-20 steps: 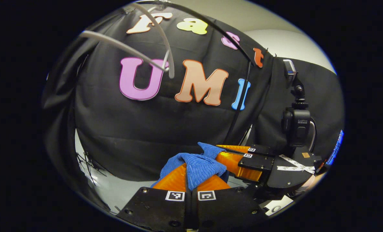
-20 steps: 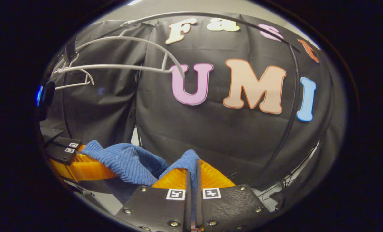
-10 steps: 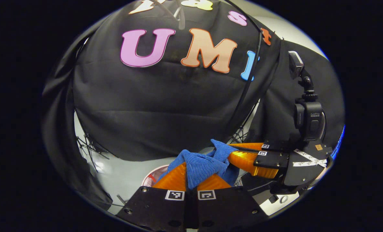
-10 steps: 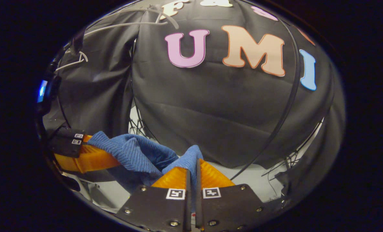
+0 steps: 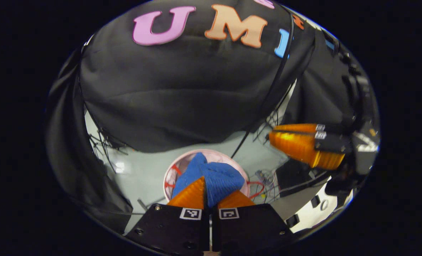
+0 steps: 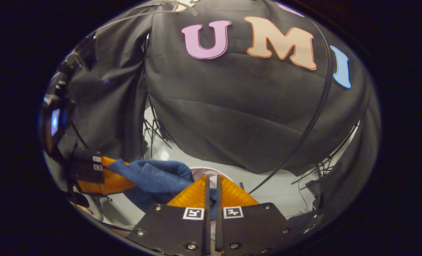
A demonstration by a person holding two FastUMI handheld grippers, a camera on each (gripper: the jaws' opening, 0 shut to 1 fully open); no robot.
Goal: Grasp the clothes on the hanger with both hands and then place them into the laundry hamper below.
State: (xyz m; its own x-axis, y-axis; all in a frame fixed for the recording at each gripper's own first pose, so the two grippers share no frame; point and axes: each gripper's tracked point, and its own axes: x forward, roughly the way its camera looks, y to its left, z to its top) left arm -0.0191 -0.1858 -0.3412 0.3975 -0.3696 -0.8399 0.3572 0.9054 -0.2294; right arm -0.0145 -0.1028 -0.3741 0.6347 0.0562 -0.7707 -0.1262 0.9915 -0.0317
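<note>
Off the hanger and nearly home: left gripper (image 5: 211, 185) jaws clamped on the blue garment (image 5: 216, 177), pink hamper (image 5: 228, 156) directly beneath them; right gripper (image 6: 211, 183) jaws together, fabric between them apparently; only lowering and release remain, I'd say.

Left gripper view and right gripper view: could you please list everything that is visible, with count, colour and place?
garment: one, blue, bunched above the hamper
laundry hamper: one, pale pink rim, on the floor below
floor: grey
cables: several, black, at the foot of the wall
booth wall: black cloth, behind
left tool: one, both fingers clamped on the garment
right tool: one, fingers close together; whether cloth is between them is unclear
</note>
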